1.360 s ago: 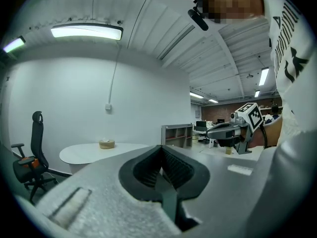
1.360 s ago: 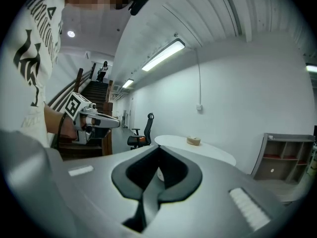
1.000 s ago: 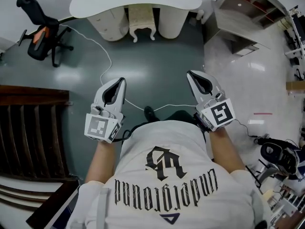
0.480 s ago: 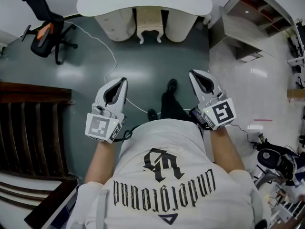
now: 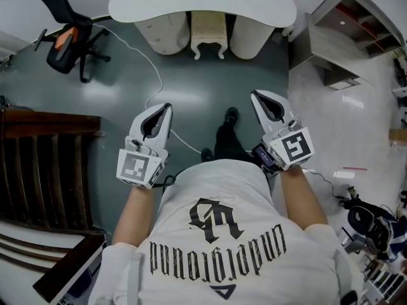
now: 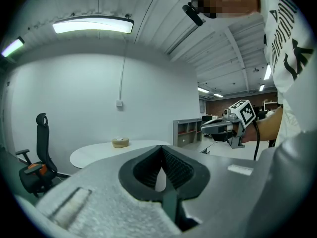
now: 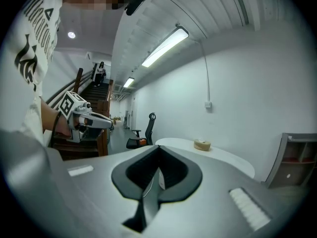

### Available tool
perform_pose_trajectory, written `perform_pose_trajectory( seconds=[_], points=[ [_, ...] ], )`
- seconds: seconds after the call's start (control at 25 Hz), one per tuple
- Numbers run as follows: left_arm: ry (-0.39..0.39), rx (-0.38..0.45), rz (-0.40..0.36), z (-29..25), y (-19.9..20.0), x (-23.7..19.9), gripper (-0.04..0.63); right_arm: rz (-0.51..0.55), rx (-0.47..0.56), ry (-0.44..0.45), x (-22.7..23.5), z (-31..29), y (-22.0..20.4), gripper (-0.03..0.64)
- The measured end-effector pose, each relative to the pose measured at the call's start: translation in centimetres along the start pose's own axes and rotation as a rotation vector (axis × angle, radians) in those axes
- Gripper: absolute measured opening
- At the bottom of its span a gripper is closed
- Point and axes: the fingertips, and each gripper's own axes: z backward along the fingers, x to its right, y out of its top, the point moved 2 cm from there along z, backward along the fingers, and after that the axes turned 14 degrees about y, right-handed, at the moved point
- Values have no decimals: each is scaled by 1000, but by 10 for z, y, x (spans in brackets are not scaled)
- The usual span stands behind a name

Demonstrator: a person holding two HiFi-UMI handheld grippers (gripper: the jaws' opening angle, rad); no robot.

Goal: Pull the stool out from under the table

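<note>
The cream stool [image 5: 208,33] with curved legs stands tucked under the white oval table [image 5: 203,4] at the far end of the grey floor. A small round box [image 6: 120,142] sits on the tabletop [image 6: 109,155]. My left gripper [image 5: 166,107] and right gripper [image 5: 255,95] are held side by side in front of my chest, pointing toward the table and well short of the stool. Both are shut with nothing between the jaws. Each gripper view shows its own closed jaws, the left gripper [image 6: 161,150] and the right gripper [image 7: 159,148], with the table [image 7: 223,157] beyond.
A black office chair [image 5: 67,37] stands left of the table. A dark wooden stair rail [image 5: 44,170] runs along the left. A grey shelf unit [image 5: 343,37] is at the right. A white cable [image 5: 149,81] trails across the floor, and equipment [image 5: 369,221] lies at the lower right.
I have stepped toward the table; it and the stool now sit further right in the head view and the chair closer. One foot moved forward. Both grippers stayed shut.
</note>
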Motion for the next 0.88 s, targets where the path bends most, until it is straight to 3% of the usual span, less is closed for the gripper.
perform_pose_trajectory(
  seconds=[0.56,0.88],
  points=[
    [-24,-32,18,-151,-8,-12,6,-35,-76,19,135,-55,-27,1],
    [-27,-70,14,-250,-27,-19,6,-63,-84,81,218,-92,-56,2]
  ],
)
